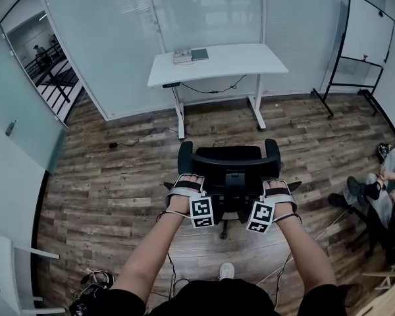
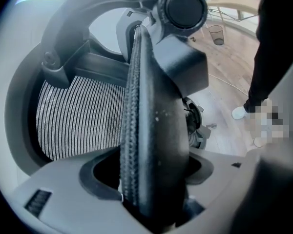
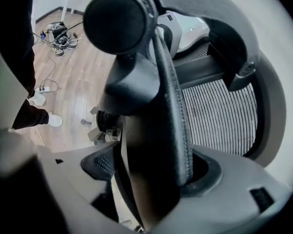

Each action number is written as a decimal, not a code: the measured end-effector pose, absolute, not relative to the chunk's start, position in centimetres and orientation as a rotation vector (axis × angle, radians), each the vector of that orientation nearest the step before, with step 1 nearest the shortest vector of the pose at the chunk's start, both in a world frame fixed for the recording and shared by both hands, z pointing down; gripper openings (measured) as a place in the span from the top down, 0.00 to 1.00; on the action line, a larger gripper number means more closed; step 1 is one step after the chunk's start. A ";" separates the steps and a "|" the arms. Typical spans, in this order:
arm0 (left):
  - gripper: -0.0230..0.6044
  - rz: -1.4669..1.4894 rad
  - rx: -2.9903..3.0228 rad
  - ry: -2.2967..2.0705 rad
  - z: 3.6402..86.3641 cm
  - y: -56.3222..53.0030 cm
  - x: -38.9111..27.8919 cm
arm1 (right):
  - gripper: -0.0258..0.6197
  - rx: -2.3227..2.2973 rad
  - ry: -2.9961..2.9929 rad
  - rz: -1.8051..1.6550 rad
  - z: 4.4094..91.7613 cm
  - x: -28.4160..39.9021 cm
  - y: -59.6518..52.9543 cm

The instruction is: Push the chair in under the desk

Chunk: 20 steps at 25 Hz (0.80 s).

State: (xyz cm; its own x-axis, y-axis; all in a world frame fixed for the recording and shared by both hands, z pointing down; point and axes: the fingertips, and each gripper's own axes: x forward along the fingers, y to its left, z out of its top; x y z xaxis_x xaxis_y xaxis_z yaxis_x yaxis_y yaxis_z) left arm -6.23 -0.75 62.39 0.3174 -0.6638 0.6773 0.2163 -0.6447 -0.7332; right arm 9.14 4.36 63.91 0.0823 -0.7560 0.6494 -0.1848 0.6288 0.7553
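Note:
A black office chair [image 1: 227, 160] stands on the wood floor in front of the white desk [image 1: 217, 61], seat toward the desk, with a stretch of floor between them. Both grippers sit on the top of its backrest. My left gripper [image 1: 186, 184] is shut on the left part of the backrest rim [image 2: 146, 130], which fills the gap between its jaws [image 2: 154, 179]. My right gripper [image 1: 276, 188] is shut on the right part of the rim [image 3: 161, 126], jaws on either side of it [image 3: 151, 174]. The grey mesh back [image 2: 83, 116] shows beyond the rim.
A whiteboard on a stand [image 1: 365, 35] is at the back right. A seated person's legs [image 1: 382, 189] are at the right. Glass walls close the room behind the desk. Small items [image 1: 189, 55] lie on the desk. Cables trail on the floor at the left [image 1: 128, 142].

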 end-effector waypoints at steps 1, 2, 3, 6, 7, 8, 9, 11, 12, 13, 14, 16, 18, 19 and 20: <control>0.43 -1.430 -1.806 0.402 62.3 -1.3 -5.9 | 0.39 0.839 -1.460 -0.514 63.9 9.5 3.8; 0.43 -1.431 -1.805 0.406 62.3 -1.9 -5.5 | 0.39 0.837 -1.461 -0.517 63.8 9.9 3.1; 0.43 -1.433 -1.805 0.411 62.3 -2.5 -5.1 | 0.39 0.835 -1.462 -0.521 63.8 10.3 2.4; 0.43 -1.446 -1.811 0.424 62.5 -3.9 -4.1 | 0.39 0.828 -1.467 -0.534 63.9 11.5 0.8; 0.43 -1.447 -1.810 0.427 62.5 -4.2 -3.8 | 0.40 0.829 -1.468 -0.539 63.9 11.8 0.4; 0.43 -1.447 -1.808 0.428 62.6 -4.5 -3.6 | 0.40 0.833 -1.470 -0.544 64.0 11.9 0.1; 0.43 -1.446 -1.805 0.428 62.5 -4.8 -3.5 | 0.40 0.838 -1.470 -0.550 63.9 12.1 -0.3; 0.43 -1.446 -1.804 0.430 62.4 -5.8 -3.4 | 0.41 0.850 -1.467 -0.562 63.7 12.2 -1.5; 0.43 -1.446 -1.806 0.432 62.3 -6.4 -3.3 | 0.41 0.854 -1.464 -0.568 63.5 12.3 -2.1; 0.43 -1.446 -1.807 0.434 62.2 -6.9 -3.2 | 0.42 0.856 -1.462 -0.573 63.3 12.4 -2.6; 0.43 -1.446 -1.809 0.434 62.2 -7.3 -3.0 | 0.42 0.857 -1.461 -0.577 63.3 12.5 -3.0; 0.43 -1.450 -1.811 0.433 62.3 -8.1 -2.5 | 0.42 0.858 -1.461 -0.577 63.3 13.0 -3.9; 0.43 -1.453 -1.809 0.435 62.4 -9.1 -2.2 | 0.42 0.856 -1.462 -0.577 63.4 13.4 -4.9; 0.43 -1.454 -1.807 0.438 62.5 -9.6 -2.1 | 0.43 0.854 -1.463 -0.579 63.5 13.5 -5.4; 0.43 -1.456 -1.806 0.442 62.5 -10.1 -2.0 | 0.45 0.851 -1.464 -0.582 63.6 13.7 -6.0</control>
State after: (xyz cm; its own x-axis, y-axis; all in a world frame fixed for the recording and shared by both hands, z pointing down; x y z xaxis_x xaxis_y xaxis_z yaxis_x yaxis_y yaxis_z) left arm -1.98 -10.10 62.54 0.2897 -0.6789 0.6747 0.1888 -0.6505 -0.7356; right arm 13.67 -6.02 63.61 0.0567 -0.7903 0.6101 -0.1562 0.5965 0.7873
